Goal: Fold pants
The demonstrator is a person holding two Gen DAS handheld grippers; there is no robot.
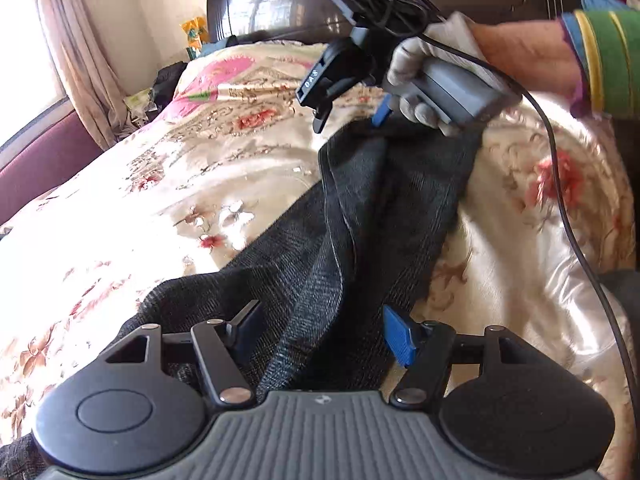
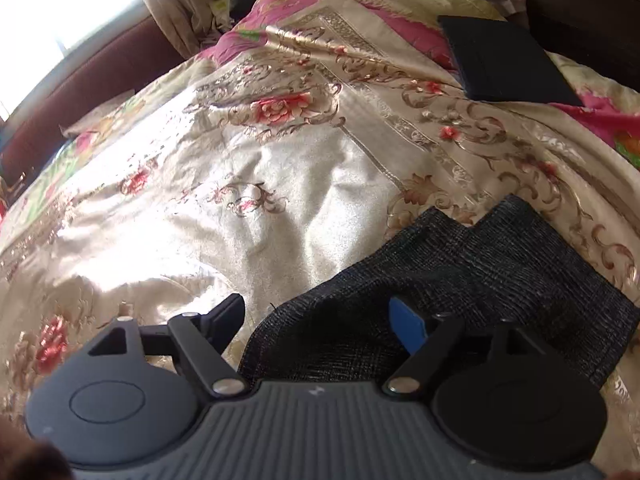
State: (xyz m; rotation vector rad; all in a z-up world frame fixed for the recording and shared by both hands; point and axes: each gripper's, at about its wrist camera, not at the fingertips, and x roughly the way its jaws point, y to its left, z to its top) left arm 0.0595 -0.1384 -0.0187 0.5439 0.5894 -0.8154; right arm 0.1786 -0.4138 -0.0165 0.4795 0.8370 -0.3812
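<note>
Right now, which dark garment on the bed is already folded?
The flat black rectangle near the headboard; the grey pants under the right tool lie loose and creased.

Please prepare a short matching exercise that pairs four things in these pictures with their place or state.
Things:
1. dark grey woven pants
2. flat black rectangular item
3. beige curtain
4. left hand-held gripper

Places or states:
A. hanging beside the bright window
B. open, fingers either side of dark fabric
C. lying near the dark headboard
D. stretched across the floral satin bedspread

Pairs: 1-D, 2-C, 3-A, 4-B
</note>
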